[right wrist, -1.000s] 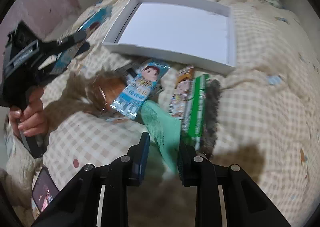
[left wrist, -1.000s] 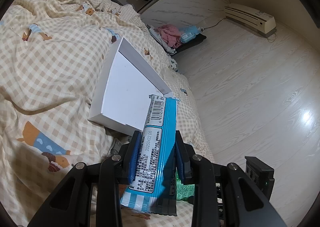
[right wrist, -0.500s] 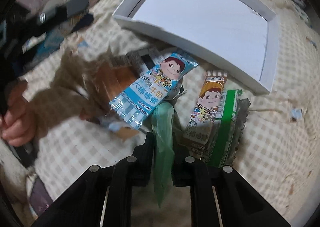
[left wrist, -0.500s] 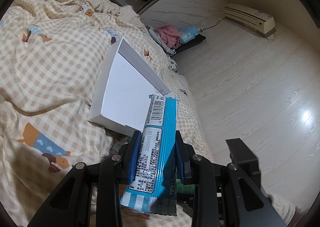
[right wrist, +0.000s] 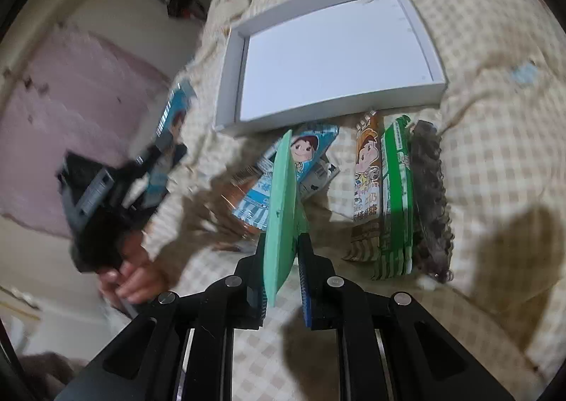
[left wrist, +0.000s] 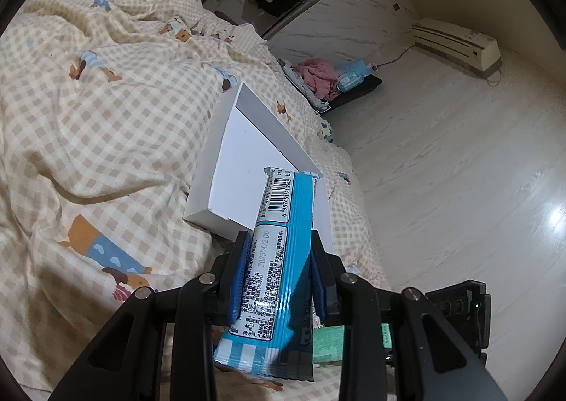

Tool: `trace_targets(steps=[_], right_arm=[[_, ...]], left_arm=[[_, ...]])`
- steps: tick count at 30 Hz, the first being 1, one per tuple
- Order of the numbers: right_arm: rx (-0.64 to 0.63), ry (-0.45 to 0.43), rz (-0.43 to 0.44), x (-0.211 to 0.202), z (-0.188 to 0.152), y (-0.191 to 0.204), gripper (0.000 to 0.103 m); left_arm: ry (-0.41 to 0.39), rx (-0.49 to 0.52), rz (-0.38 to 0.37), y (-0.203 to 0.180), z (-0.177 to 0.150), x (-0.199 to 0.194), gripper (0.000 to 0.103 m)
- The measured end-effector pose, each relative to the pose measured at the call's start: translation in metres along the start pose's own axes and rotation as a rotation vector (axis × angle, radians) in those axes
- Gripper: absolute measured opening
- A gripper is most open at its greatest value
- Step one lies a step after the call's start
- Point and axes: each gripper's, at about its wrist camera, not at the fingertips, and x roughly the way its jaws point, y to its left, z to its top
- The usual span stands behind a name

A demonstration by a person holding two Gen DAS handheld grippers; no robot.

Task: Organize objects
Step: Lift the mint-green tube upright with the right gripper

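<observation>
My left gripper [left wrist: 279, 245] is shut on a blue candy packet [left wrist: 279, 242] and holds it upright above the bed, in front of the empty white tray [left wrist: 244, 167]. My right gripper [right wrist: 281, 242] is shut on a flat mint-green packet [right wrist: 283, 203], lifted edge-on above the pile. The tray [right wrist: 332, 54] lies beyond it on the checked quilt. On the quilt lie a blue cartoon candy packet [right wrist: 311, 150], a brown candy packet [right wrist: 368, 171], a green packet [right wrist: 398, 189] and a dark strip [right wrist: 429, 189]. The left gripper [right wrist: 159, 153] shows at the left with its blue packet.
The checked quilt [left wrist: 106, 125] covers the bed. The bed edge drops to a pale wood floor [left wrist: 460, 153] on the right. Clothes [left wrist: 318, 77] lie on the floor, a white heater [left wrist: 456, 44] by the wall.
My right gripper closed on the mint-green packet and raised it off the pile. The left gripper kept hold of the blue packet and shifted slightly.
</observation>
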Motion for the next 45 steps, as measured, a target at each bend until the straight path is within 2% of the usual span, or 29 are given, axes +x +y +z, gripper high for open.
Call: trace_targets(steps=[6, 12, 17, 22, 28, 31, 35, 40, 43, 45], right_arm=[[0.098, -0.073, 0.125, -0.023, -0.003, -0.018, 0.016], [0.138, -0.09, 0.161, -0.026, -0.006, -0.025, 0.016], [0.073, -0.067, 0.033, -0.015, 0.005, -0.016, 0.016], [-0.046, 0.031, -0.169, 0.012, 0.039, 0.005, 0.016], [-0.084, 0.075, -0.257, 0.041, 0.063, 0.016, 0.016], [-0.063, 0.088, -0.247, 0.046, 0.071, 0.007, 0.016], [-0.068, 0.107, -0.279, 0.06, 0.074, 0.005, 0.016], [-0.091, 0.003, -0.191, 0.04, 0.068, 0.006, 0.017], [-0.133, -0.107, -0.125, 0.008, 0.067, 0.016, 0.017], [-0.155, -0.146, -0.11, -0.008, 0.068, 0.022, 0.017]], left_arm=[[0.039, 0.019, 0.05, -0.002, -0.006, 0.01, 0.033], [0.045, 0.024, 0.065, -0.003, -0.009, 0.011, 0.033], [0.065, 0.021, 0.079, -0.002, -0.011, 0.015, 0.033], [0.073, 0.02, 0.081, 0.0, -0.012, 0.017, 0.033], [0.09, 0.011, 0.08, 0.003, -0.014, 0.021, 0.033], [0.102, 0.006, 0.081, 0.005, -0.015, 0.024, 0.033], [0.108, 0.004, 0.082, 0.006, -0.016, 0.025, 0.033], [0.098, 0.009, 0.075, 0.005, -0.015, 0.024, 0.033], [0.096, 0.006, 0.078, 0.006, -0.015, 0.024, 0.033], [0.101, -0.002, 0.085, 0.008, -0.014, 0.025, 0.033]])
